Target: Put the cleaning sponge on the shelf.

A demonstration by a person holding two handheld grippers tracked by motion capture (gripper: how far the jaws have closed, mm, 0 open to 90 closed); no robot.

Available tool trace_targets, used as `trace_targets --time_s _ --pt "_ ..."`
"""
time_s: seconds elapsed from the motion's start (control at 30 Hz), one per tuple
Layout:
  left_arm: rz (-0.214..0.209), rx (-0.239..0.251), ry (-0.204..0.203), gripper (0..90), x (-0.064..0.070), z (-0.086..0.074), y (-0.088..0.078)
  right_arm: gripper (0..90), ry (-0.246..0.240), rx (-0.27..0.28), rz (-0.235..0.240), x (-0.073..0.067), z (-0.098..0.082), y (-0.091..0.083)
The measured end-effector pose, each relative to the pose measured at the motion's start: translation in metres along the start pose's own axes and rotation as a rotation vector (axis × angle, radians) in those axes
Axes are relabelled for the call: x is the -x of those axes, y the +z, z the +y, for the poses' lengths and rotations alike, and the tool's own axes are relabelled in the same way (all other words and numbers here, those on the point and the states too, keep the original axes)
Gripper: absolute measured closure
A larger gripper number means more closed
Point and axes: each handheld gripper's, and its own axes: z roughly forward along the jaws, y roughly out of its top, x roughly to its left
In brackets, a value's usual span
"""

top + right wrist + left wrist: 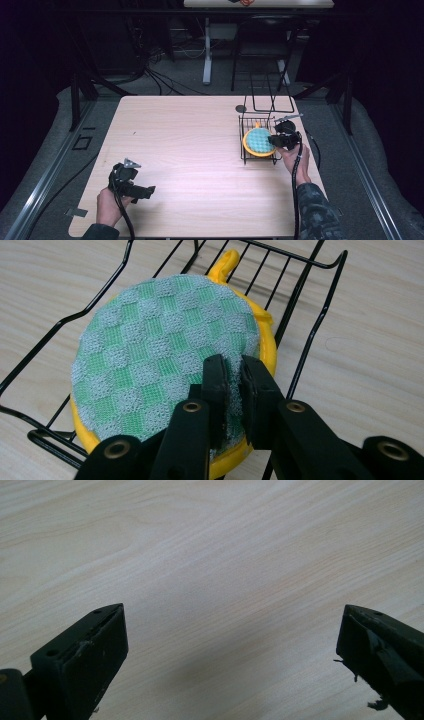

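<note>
**Operator:** Fingers first. My right gripper (232, 390) has its two black jaws pinched together on the near edge of the round scouring pad (160, 360); a ridge of its green-checked mesh stands up between them. My left gripper (225, 650) has its two jaws spread wide with nothing between them, just bare wood grain.

**Observer:** How many pads do you count?

**Operator:** One. It is a single round pad, green-and-white checked mesh on top, yellow body underneath, with one small yellow loop at its far edge.

**Observer:** And where does it sit?

**Operator:** Inside the one black wire rack (305, 305), lying flat on the rack's bars. From the high view, the rack (245, 150) stands on the right part of the wooden table (200, 140), with the pad (258, 141) in it and my right gripper (272, 140) reaching in from the rack's right side.

**Observer:** The left side?

**Operator:** My left gripper (150, 191) is near the table's front left, well apart from the rack, held in one hand (107, 205). One small dark disc (241, 108) lies on the table just beyond the rack.
</note>
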Motion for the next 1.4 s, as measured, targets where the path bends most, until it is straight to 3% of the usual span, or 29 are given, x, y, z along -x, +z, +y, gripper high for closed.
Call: trace_targets --time_s 0.3,0.5,0.63,0.97,1.4 --pt "-0.001 0.001 0.001 0.3 0.000 0.000 0.000 79.6 0.017 0.003 -0.010 0.000 0.001 0.000" --pt "0.000 0.002 0.002 0.3 0.001 0.000 0.000 58.3 0.020 0.028 0.001 0.001 0.000 -0.010" --pt "0.001 0.000 0.004 0.3 0.001 0.000 0.000 47.4 0.019 0.053 0.026 0.001 -0.001 -0.022" --pt "0.002 0.002 0.001 0.3 0.001 0.000 0.000 24.1 -0.008 0.055 0.057 -0.009 -0.004 -0.048" --pt "0.000 0.001 0.001 0.3 0.001 0.000 0.000 8.6 -0.066 0.073 0.102 -0.023 -0.013 -0.088"
